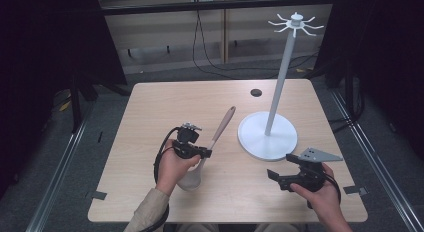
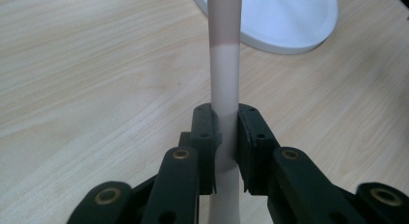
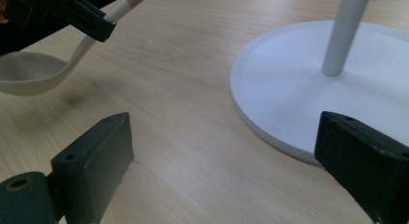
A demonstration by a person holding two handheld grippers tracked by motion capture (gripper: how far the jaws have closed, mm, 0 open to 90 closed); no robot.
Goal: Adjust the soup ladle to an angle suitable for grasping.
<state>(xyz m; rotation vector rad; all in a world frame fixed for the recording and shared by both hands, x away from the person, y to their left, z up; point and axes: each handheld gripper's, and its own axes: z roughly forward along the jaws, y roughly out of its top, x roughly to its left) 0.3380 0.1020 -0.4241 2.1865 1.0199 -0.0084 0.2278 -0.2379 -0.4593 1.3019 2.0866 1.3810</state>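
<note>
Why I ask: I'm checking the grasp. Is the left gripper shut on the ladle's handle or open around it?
Shut on it. In the left gripper view, the left gripper has both pads pressed against the ladle handle, no gap visible.

High cam looking down over table (image 1: 150, 107); both gripper cams sitting close, low, sharing white stand base (image 2: 289, 21).

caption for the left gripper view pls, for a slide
Left gripper clamped on the pale ladle handle, white stand base beyond.
</note>
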